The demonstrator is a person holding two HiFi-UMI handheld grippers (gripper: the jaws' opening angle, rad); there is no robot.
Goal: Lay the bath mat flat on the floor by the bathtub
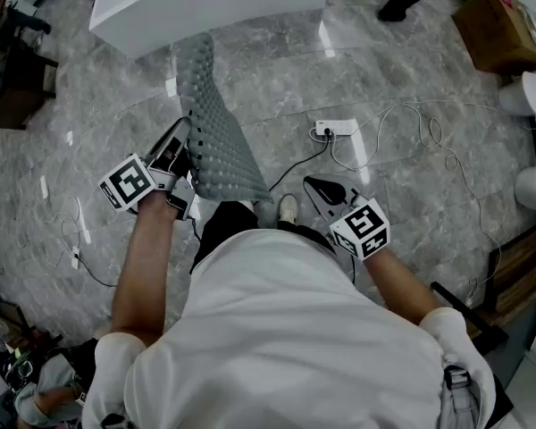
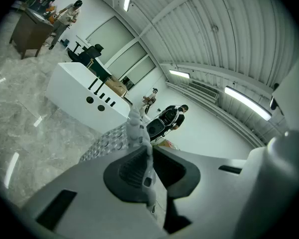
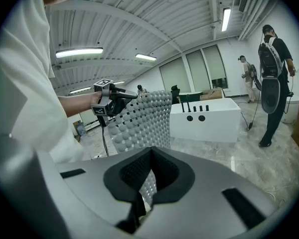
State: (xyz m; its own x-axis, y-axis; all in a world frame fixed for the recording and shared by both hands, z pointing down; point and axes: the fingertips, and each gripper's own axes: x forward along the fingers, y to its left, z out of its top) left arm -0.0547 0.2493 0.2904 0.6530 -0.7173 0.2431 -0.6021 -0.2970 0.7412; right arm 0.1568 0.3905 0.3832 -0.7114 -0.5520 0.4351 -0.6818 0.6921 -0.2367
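Observation:
A grey bumpy bath mat (image 1: 216,132) hangs off the floor, running from my left gripper toward the white bathtub (image 1: 205,3) at the top. My left gripper (image 1: 180,186) is shut on the mat's near left corner; in the left gripper view the mat's edge (image 2: 138,133) runs straight between the jaws (image 2: 144,168). My right gripper (image 1: 311,184) sits to the right of the mat's near right corner, apart from it. In the right gripper view the jaws (image 3: 148,178) stand narrowly open, and the mat (image 3: 139,123) shows beyond them, before the bathtub (image 3: 209,118).
A white power strip (image 1: 335,130) and loose cables lie on the marble floor right of the mat. My shoe (image 1: 288,208) is below the mat's corner. A cardboard box (image 1: 500,25) stands top right, a dark desk (image 1: 9,79) at left. A person with a backpack (image 3: 271,78) stands past the tub.

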